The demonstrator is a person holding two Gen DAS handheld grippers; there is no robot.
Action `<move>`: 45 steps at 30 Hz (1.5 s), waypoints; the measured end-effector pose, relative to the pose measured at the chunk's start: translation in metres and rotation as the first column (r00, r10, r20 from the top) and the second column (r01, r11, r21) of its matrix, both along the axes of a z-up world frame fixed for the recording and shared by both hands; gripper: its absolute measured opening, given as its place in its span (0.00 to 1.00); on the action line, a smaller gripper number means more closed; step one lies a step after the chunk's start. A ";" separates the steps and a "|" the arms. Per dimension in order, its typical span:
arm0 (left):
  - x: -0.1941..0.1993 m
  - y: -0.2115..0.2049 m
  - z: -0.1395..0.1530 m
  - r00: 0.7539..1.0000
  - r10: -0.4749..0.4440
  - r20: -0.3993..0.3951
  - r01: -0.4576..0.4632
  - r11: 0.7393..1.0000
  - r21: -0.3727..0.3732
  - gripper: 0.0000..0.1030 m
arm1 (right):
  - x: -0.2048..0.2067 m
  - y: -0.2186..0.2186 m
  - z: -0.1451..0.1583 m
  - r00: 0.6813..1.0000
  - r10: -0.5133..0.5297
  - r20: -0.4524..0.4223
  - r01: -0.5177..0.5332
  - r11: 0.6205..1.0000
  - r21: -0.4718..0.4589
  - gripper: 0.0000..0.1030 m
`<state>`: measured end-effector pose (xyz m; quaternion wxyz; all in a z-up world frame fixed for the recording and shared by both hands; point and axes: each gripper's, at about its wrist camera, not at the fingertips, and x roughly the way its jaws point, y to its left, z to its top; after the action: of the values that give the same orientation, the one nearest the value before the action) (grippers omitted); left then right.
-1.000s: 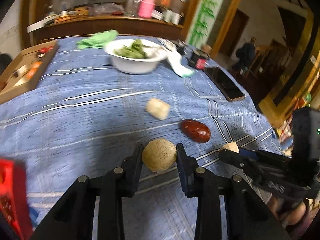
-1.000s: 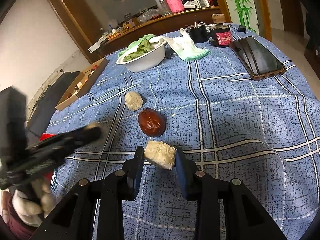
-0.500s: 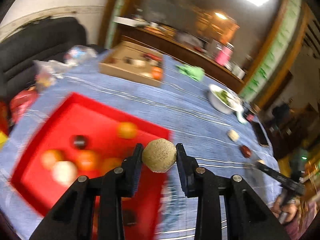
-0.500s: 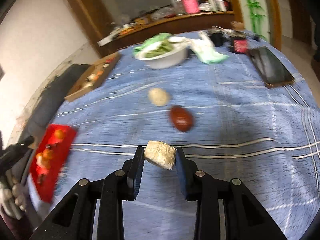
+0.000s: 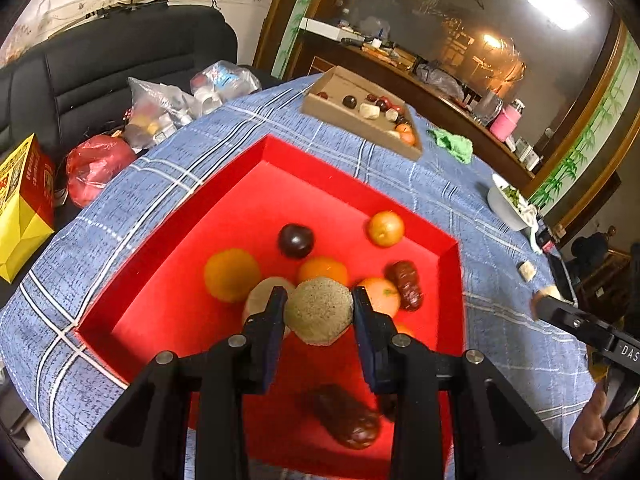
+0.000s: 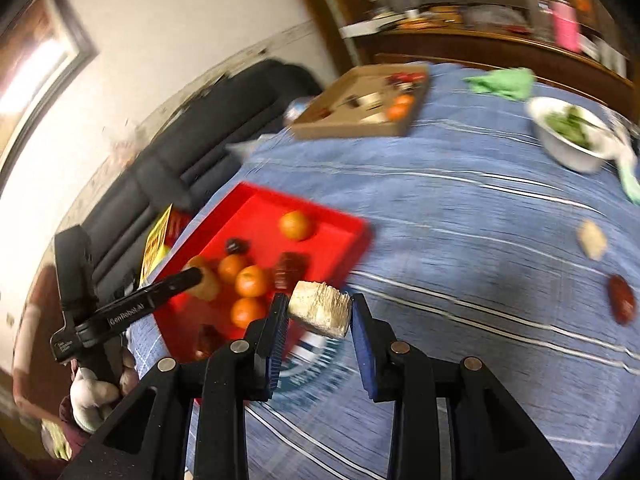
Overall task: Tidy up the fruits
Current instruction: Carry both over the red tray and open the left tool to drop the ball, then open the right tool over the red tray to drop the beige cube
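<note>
My left hand-held gripper grips a round speckled tan fruit above the red rectangular tray; my right hand-held gripper clamps a pale rough-cut block, tray just beyond-left.

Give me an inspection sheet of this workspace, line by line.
Surface: blue plaid tablecloth.
Job's things: red tray holding oranges and dark fruits; beige piece and dark red fruit loose on the cloth.
Clutter: cardboard box, white bowl of greens, green cloth, plastic bags.
Grippers: left gripper shut on round speckled fruit above the tray; right gripper shut on pale block.
Cables: nothing seen.
Surroundings: black sofa, wooden sideboard.
</note>
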<state>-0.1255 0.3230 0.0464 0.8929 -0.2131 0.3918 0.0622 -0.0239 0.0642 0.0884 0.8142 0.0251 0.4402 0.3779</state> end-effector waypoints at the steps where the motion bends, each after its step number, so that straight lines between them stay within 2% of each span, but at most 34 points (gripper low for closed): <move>1: 0.000 0.000 -0.001 1.000 -0.010 -0.005 0.010 1.000 -0.001 0.31 | -0.001 0.012 -0.003 1.000 0.016 0.001 -0.016 1.000 -0.011 0.33; 8: -0.005 -0.014 -0.001 0.996 -0.083 -0.010 0.084 0.991 0.105 0.31 | 0.010 0.073 -0.021 0.999 0.048 0.010 -0.047 0.995 -0.085 0.33; 16: -0.005 -0.009 0.000 0.995 -0.095 0.015 0.094 0.994 0.056 0.45 | 0.035 0.103 -0.040 1.000 0.015 0.010 -0.013 0.986 -0.168 0.34; 18: -0.006 -0.008 0.001 0.996 -0.085 0.018 0.084 0.995 0.056 0.55 | 0.038 0.103 -0.041 1.000 0.010 0.004 -0.009 0.987 -0.160 0.37; 20: -0.006 -0.006 0.002 0.997 -0.074 0.020 0.073 0.996 0.056 0.58 | 0.039 0.102 -0.040 1.000 0.001 0.006 0.000 0.989 -0.145 0.52; 21: -0.006 -0.004 0.003 0.997 -0.070 0.023 0.069 0.996 0.051 0.58 | 0.039 0.100 -0.038 1.000 -0.005 0.011 0.006 0.991 -0.136 0.55; 26: -0.006 -0.003 0.006 0.999 -0.046 0.025 0.044 0.998 0.049 0.65 | 0.035 0.087 -0.024 0.998 -0.030 0.051 0.036 0.992 -0.118 0.56; 28: -0.006 -0.007 0.009 0.999 -0.038 0.024 0.037 0.997 0.069 0.70 | 0.031 0.077 -0.018 0.997 -0.045 0.069 0.052 0.992 -0.114 0.57; 30: -0.006 -0.012 0.014 0.999 -0.023 0.025 0.020 0.995 0.098 0.80 | 0.026 0.067 -0.013 0.995 -0.060 0.085 0.070 0.991 -0.116 0.58; 33: -0.005 -0.024 0.022 1.000 -0.009 0.026 0.005 0.989 0.147 0.84 | 0.015 0.052 -0.009 0.989 -0.084 0.118 0.099 0.987 -0.128 0.60; 38: 0.001 -0.052 0.032 1.000 -0.008 0.004 0.007 0.965 0.261 0.85 | -0.008 0.026 -0.009 0.977 -0.116 0.180 0.146 0.975 -0.166 0.63; 45: 0.000 -0.095 0.050 0.999 -0.029 0.029 0.015 0.923 0.385 0.85 | -0.029 -0.002 -0.014 0.971 -0.127 0.202 0.164 0.971 -0.175 0.64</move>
<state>-0.1259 0.2285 0.0968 0.9245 -0.0303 0.3590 0.1242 -0.0531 0.0625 0.0741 0.8765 -0.0566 0.3920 0.2736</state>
